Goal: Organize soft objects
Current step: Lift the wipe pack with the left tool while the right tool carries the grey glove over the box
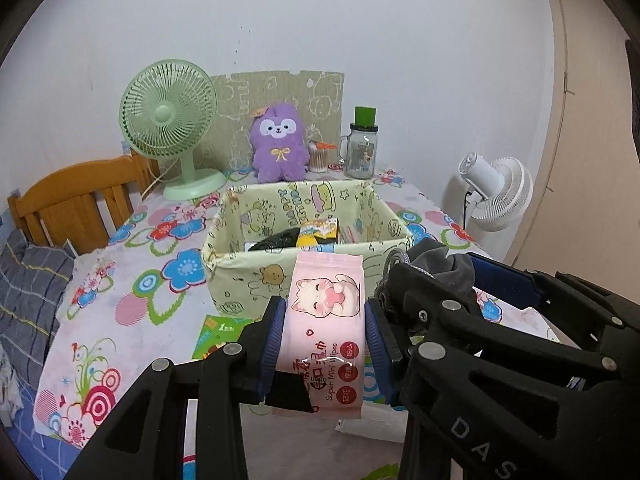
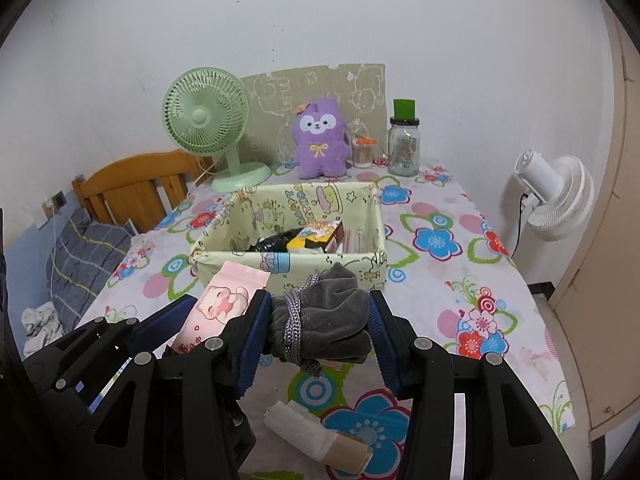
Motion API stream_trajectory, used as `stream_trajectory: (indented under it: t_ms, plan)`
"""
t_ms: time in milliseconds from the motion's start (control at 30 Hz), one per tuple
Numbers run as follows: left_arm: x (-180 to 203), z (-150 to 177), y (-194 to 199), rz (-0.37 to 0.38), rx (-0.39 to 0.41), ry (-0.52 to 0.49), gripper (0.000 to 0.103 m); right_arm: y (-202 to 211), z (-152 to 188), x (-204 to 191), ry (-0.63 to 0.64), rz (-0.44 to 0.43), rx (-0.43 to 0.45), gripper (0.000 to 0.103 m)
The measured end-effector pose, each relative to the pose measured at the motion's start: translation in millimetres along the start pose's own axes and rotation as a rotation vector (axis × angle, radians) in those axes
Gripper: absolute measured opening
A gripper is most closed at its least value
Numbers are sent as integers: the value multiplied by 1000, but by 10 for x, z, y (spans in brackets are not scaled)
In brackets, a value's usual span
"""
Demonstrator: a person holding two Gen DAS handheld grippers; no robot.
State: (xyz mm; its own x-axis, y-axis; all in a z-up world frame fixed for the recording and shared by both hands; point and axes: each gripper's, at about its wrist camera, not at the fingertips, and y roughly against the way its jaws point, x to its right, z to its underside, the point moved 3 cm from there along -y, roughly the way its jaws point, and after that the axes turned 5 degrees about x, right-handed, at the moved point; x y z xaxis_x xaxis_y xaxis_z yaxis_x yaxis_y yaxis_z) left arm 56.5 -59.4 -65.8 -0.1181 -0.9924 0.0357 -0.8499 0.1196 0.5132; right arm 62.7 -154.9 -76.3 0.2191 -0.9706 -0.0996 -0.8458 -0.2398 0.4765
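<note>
My left gripper (image 1: pixel 325 336) is shut on a pink pack of wet wipes (image 1: pixel 326 320) with a cat picture, held above the table just short of the pale green fabric box (image 1: pixel 248 276). My right gripper (image 2: pixel 318 324) is shut on a grey velvet pouch (image 2: pixel 324 316) with a braided cord, held beside the left gripper and in front of the same box (image 2: pixel 352 264). The pink pack also shows in the right wrist view (image 2: pixel 218 300), and the pouch shows in the left wrist view (image 1: pixel 448 264). The box holds several small packets.
A green desk fan (image 1: pixel 170 128), a purple plush toy (image 1: pixel 278 148) and a glass jar (image 1: pixel 360 148) stand at the back of the flowered table (image 2: pixel 452 280). A white fan (image 2: pixel 556 196) stands at the right. A rolled white tissue (image 2: pixel 312 432) and a green packet (image 1: pixel 216 332) lie near the front.
</note>
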Motion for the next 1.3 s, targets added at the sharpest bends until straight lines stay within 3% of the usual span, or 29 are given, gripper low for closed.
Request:
stream_trajectory:
  t_ms: [567,1300]
  plan:
    - [9,-299,124,-5,44,-16,41,171,-298,-21,11,6,49,52]
    - [-81,-594,-85,-21,56,-4,41,-15,-606,-15,15,-6,66,52]
